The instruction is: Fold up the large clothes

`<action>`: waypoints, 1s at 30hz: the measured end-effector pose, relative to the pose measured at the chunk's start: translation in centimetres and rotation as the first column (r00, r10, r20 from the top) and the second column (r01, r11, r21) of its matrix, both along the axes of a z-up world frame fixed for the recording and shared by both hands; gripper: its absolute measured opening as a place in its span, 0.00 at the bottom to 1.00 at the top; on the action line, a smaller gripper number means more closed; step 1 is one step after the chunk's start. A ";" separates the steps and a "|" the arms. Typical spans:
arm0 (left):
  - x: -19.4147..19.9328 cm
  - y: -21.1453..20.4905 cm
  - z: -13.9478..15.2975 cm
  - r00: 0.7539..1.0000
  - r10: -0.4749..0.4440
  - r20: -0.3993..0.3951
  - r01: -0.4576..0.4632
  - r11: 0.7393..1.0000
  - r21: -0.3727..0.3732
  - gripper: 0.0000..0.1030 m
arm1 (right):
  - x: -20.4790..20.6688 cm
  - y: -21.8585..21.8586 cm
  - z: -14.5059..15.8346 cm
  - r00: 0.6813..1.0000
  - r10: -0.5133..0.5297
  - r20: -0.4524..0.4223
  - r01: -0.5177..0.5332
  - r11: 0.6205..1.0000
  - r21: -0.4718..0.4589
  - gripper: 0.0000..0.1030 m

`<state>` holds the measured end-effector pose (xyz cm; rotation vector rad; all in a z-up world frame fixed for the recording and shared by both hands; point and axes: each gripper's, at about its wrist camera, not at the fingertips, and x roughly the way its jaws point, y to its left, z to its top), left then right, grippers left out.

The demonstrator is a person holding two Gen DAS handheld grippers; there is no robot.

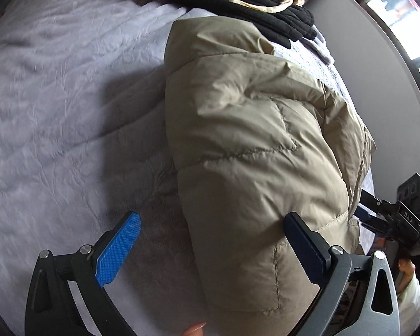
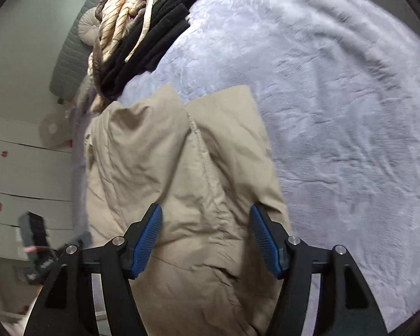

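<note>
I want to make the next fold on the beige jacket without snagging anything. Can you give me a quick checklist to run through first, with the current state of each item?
1. Left gripper free of fabric: ok, jaws wide open, one side over the jacket, the other over the blanket.
2. Right gripper released: ok, jaws apart above the jacket, pads not pressing it.
3. Jacket lying on the blanket, already folded narrow: ok.
4. Free blanket beside the jacket: ok, bare on one side.
5. Clear of the pile of clothes: not ok, the jacket's far end lies right by it.
6. Jacket's near hem flat: cannot tell, hidden below the grippers.
</note>
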<state>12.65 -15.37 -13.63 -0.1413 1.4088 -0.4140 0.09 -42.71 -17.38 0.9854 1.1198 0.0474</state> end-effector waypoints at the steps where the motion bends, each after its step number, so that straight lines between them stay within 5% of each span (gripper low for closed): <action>1: -0.1 0.1 -0.1 1.000 0.008 -0.005 -0.008 1.000 -0.004 0.99 | 0.6 0.2 -0.3 1.000 0.018 0.001 -0.018 0.999 0.031 0.63; 4: -0.3 0.5 -0.5 0.999 0.031 -0.025 -0.032 0.999 -0.005 0.99 | 1.7 1.2 -0.2 0.996 0.080 -0.041 -0.082 0.996 -0.046 0.09; 12: -0.9 0.3 -1.3 0.998 0.043 -0.054 -0.045 0.998 -0.037 0.99 | 1.6 1.2 -2.0 0.970 0.163 -0.180 -0.205 0.945 -0.254 0.00; 17: -1.1 -0.1 -2.1 0.994 0.042 -0.101 -0.052 0.994 -0.091 0.99 | 0.3 0.3 -2.0 0.978 0.138 -0.155 -0.166 0.968 -0.189 0.00; 22: -1.3 -0.2 -2.3 0.991 0.063 -0.121 -0.075 0.992 -0.104 0.99 | -1.6 -1.8 0.1 0.991 0.081 -0.107 -0.100 0.978 -0.181 0.06; 24: -1.4 -0.3 -2.4 0.990 0.068 -0.120 -0.081 0.992 -0.101 0.99 | -2.1 -2.3 0.3 0.992 0.063 -0.105 -0.081 0.981 -0.175 0.28; 26: -1.4 -0.4 -2.3 0.991 0.069 -0.117 -0.080 0.992 -0.095 0.99 | -2.2 -2.6 0.3 0.992 0.053 -0.110 -0.073 0.980 -0.186 0.61; 30: -1.8 -0.8 -1.7 0.993 0.069 -0.091 -0.075 0.995 -0.061 0.99 | -2.4 -2.2 -0.2 0.989 0.072 -0.130 -0.094 0.980 -0.176 0.66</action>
